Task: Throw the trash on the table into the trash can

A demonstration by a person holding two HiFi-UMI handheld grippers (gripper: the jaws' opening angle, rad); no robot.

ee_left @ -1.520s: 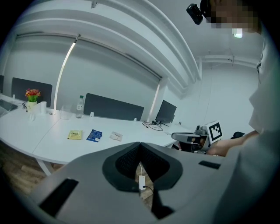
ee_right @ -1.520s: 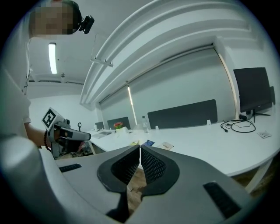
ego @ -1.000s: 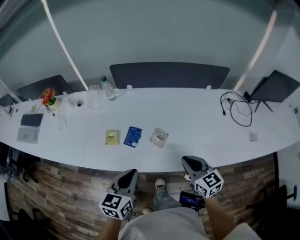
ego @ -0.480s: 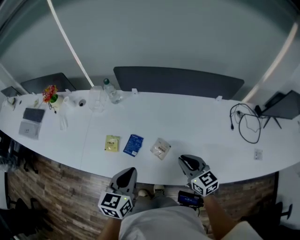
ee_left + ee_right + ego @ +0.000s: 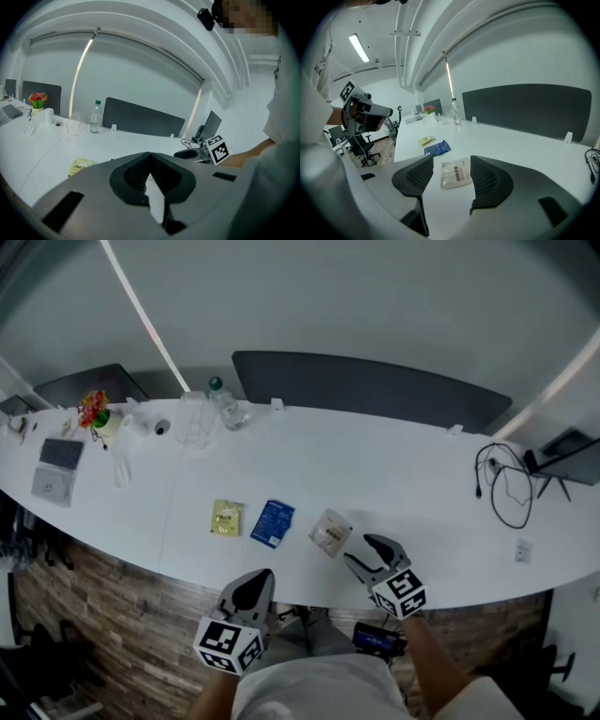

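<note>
left gripper [image 5: 150, 159]: jaws together, empty | yellow packet [image 5: 82, 166]: flat on table [image 5: 117, 143] | water bottle [image 5: 96, 117]: upright, far edge

Each tool was built as a smooth grey shell ending in two dark jaws. On the left gripper [image 5: 255, 583] and the right gripper [image 5: 368, 554] alike, a white cube [image 5: 228, 645] printed with black square markers was carried at the rear. The pads [image 5: 485, 180] were seen to be black and finely ribbed, and dark rectangular slots [image 5: 551, 209] were cut into the grey housings. A pale, whitish top [image 5: 314, 692] was worn, its short sleeve [image 5: 282, 119] shown at the edge of the left gripper view.
</note>
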